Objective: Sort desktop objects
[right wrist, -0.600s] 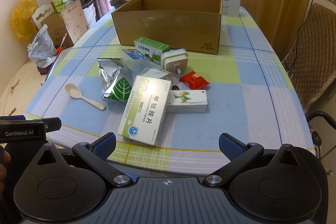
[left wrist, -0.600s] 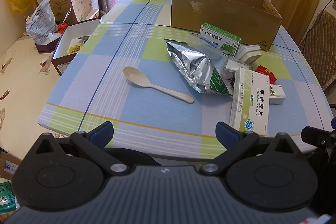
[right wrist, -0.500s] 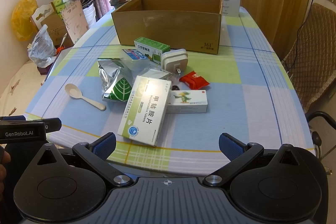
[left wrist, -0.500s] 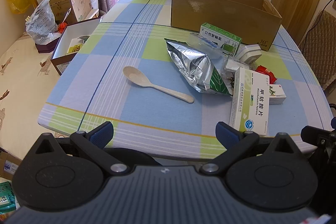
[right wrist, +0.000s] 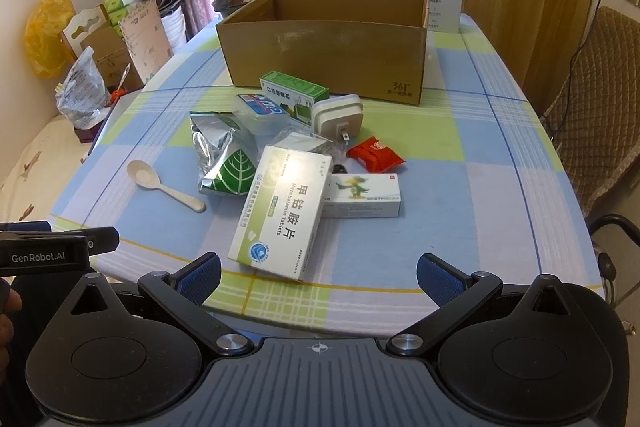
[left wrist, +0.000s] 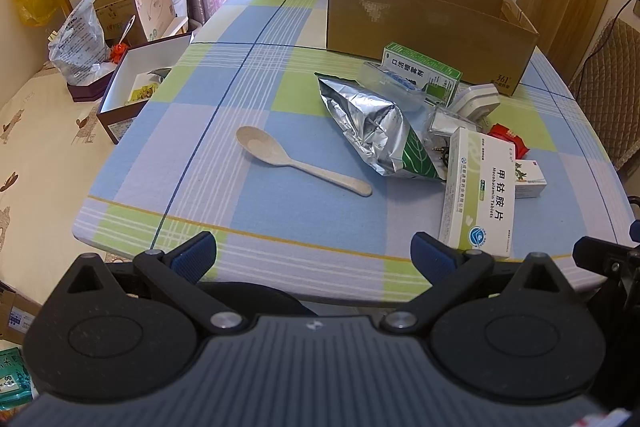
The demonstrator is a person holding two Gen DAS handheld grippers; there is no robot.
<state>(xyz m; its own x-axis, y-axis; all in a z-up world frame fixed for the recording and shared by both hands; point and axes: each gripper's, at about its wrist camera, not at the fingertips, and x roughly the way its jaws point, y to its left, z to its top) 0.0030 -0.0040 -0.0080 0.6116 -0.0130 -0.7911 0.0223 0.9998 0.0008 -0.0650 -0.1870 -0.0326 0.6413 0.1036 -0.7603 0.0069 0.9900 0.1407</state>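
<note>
Right gripper [right wrist: 318, 277]: jaws wide apart, empty, held short of the table [right wrist: 500, 195] edge. Left gripper [left wrist: 314, 255]: same state, level with it on the left. Judged a start pose, nothing yet chosen.

Nearest ahead of the right gripper: tablet box [right wrist: 282, 213], lying flat and angled, its far end propped on the pile, so probably the easiest first grasp. Just right of it, a smaller box [right wrist: 366, 195] partly beneath it. Ahead-left: foil bag [right wrist: 224, 159]; further left and apart, a spoon [right wrist: 162, 185], which sits straight ahead of the left gripper [left wrist: 300, 161].

Beyond: red packet [right wrist: 376, 159], plug [right wrist: 338, 115], clear case [right wrist: 260, 113], green box [right wrist: 294, 93], all crowded together.

Farthest: open carton [right wrist: 328, 43], top open toward the grippers; likely the sorting bin, interior not visible.
</note>
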